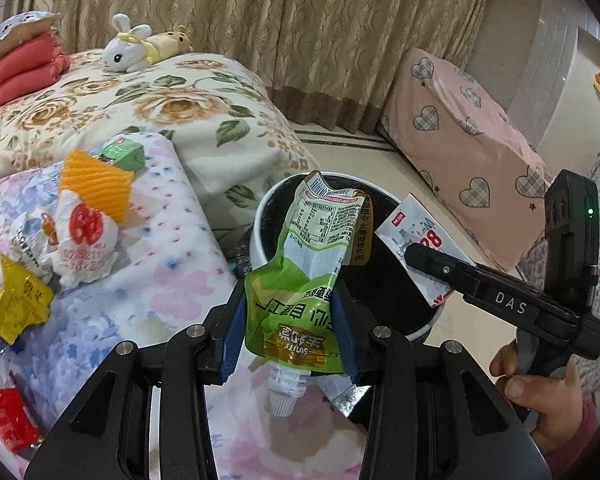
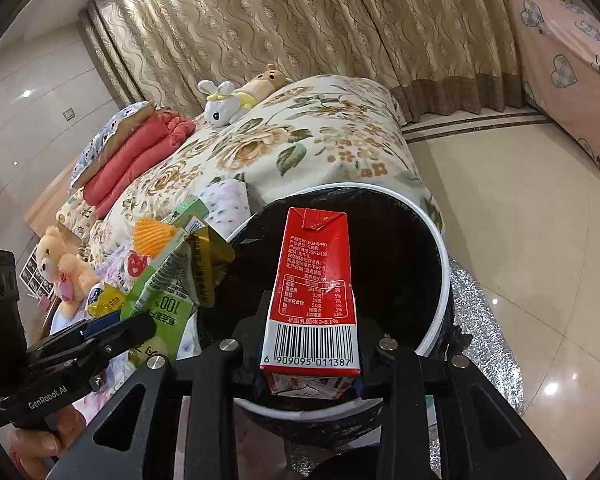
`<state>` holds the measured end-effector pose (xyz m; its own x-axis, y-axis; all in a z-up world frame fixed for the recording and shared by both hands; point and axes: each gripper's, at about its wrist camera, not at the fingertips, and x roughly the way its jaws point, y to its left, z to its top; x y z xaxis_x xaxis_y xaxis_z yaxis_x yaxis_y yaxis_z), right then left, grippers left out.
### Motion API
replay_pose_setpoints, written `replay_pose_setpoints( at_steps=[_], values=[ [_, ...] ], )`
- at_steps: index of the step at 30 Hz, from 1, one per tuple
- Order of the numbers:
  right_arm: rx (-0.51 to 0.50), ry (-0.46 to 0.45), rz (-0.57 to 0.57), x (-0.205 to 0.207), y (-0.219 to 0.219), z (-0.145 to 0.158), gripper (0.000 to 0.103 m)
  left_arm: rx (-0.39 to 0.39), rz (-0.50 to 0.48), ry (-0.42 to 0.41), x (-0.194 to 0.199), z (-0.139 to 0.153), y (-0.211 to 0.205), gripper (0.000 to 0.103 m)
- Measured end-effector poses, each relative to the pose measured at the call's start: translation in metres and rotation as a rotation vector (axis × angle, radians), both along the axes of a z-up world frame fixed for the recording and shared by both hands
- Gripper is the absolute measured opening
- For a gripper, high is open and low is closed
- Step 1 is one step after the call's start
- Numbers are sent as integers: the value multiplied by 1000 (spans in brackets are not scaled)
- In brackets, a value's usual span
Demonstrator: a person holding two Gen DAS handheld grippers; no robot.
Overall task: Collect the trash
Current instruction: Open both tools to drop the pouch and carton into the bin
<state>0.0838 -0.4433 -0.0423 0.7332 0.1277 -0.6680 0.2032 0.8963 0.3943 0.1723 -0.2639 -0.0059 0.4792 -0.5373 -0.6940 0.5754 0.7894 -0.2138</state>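
Observation:
My left gripper [image 1: 292,312] is shut on a green spouted drink pouch [image 1: 312,264], held over the near rim of the white bin with a black liner [image 1: 260,216]. My right gripper [image 2: 308,344] is shut on a red milk carton [image 2: 312,280], held above the same bin's open mouth [image 2: 440,248]. The carton also shows in the left wrist view [image 1: 420,240], clamped by the right gripper [image 1: 414,252]. The pouch [image 2: 168,288] and left gripper [image 2: 150,322] show at the left of the right wrist view.
More trash lies on the bed's flowered blanket [image 1: 172,280]: a crumpled white wrapper [image 1: 80,248], an orange ridged chip [image 1: 94,184], a green carton [image 1: 124,154], a yellow wrapper [image 1: 12,300], a red packet [image 1: 4,420]. Plush toys [image 1: 136,46] sit behind. Tiled floor [image 2: 520,240] lies right.

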Motion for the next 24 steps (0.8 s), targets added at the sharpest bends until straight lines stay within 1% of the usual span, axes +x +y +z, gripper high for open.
replay_pose_setpoints(
  at_steps=[17, 22, 24],
  values=[
    [21, 29, -2, 10, -14, -10, 31, 30, -26, 15, 12, -4, -25, 39],
    [19, 34, -8, 13, -16, -10, 32, 32, -35, 20, 13, -4, -30, 41],
    [21, 36, -9, 14, -17, -10, 34, 33, -34, 26, 14, -3, -31, 42]
  ],
)
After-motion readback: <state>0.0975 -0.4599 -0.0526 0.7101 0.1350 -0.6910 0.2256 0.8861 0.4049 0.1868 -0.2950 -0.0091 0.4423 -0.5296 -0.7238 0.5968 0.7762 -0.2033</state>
